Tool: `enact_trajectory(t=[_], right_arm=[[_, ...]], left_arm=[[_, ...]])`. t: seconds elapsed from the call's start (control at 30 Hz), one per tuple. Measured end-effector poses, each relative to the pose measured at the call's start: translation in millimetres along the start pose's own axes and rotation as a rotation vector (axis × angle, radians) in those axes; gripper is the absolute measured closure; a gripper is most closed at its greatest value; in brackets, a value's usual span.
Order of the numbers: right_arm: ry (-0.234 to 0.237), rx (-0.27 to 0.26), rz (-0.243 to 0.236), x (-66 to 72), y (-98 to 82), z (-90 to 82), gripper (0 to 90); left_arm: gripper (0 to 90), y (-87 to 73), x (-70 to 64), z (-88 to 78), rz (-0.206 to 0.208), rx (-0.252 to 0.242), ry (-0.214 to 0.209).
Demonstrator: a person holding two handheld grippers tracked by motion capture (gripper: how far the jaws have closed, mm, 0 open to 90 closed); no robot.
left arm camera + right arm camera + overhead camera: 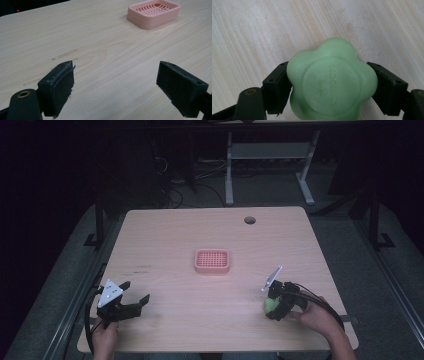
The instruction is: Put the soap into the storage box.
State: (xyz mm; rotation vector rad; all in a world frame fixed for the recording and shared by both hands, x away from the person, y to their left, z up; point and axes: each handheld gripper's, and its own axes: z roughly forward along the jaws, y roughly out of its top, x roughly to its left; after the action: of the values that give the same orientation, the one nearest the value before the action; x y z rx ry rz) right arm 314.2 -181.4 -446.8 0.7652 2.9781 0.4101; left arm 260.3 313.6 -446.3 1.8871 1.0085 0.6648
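We see right claw (275, 306) clamped on green soap (332, 81); left claw (136, 295) wide open, empty, both nearer us than pink tray (212, 261).

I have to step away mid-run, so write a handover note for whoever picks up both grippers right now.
Right gripper: shut on the green flower-shaped soap, jaws pressing its two sides, low over the table near the front right corner.
Left gripper: open, holding nothing, near the front left of the table.
Pink slatted soap dish: at the table's middle, nothing in it.
Done: soap gripped.
Left, probably: carry the soap to the dish, set it inside, release. Whether the soap is already lifted off the wood is hard to tell.
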Motion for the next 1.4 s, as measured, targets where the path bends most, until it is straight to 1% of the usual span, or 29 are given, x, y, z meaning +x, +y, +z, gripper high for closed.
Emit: enact_trajectory(t=[0.3,0.57,0.67,0.77,0.83,1.03,1.07,1.13,1.23,1.27,1.4], right_arm=[[-0.014,0.000,-0.001,1.3,-0.3,-0.5,24.4],[-0.026,-0.029,-0.005,2.5,-3.8,-0.5,24.8],[-0.027,-0.029,0.000,3.0,-4.0,-0.5,24.8],[-0.032,-0.028,-0.009,3.6,-4.1,-1.1,24.9],[-0.031,-0.031,-0.001,4.0,-4.8,-1.6,24.9],[-0.019,-0.052,0.002,3.9,-7.3,-2.4,24.9],[-0.003,-0.055,0.013,3.0,-8.3,-0.7,24.8],[-0.003,-0.055,0.021,2.3,-8.2,-1.0,24.7],[-0.006,-0.054,0.019,3.1,-8.5,-0.6,24.5],[-0.008,-0.052,0.007,3.4,-8.3,-0.6,24.2],[-0.004,-0.032,-0.008,3.1,-6.8,-0.6,23.6]], left_arm=[[14.2,0.0,-0.1,-0.2,0.000,-0.002,0.001],[14.2,0.0,-0.2,-0.3,-0.001,-0.002,0.001],[14.2,0.1,-0.2,-0.4,-0.001,-0.002,0.001],[14.2,0.1,-0.1,-0.4,-0.002,-0.002,0.001],[14.2,0.1,0.1,-0.3,0.000,-0.001,0.001],[14.2,0.2,0.1,-0.1,0.000,-0.001,0.000],[14.2,0.2,0.0,-0.1,0.000,-0.002,0.000],[14.2,0.1,-0.1,-0.3,0.000,-0.002,0.001],[14.2,0.2,-0.1,-0.6,-0.001,-0.002,0.001],[14.2,0.2,-0.2,-0.7,-0.004,-0.002,0.001],[14.2,0.3,-0.1,-0.7,-0.001,-0.001,0.001]])
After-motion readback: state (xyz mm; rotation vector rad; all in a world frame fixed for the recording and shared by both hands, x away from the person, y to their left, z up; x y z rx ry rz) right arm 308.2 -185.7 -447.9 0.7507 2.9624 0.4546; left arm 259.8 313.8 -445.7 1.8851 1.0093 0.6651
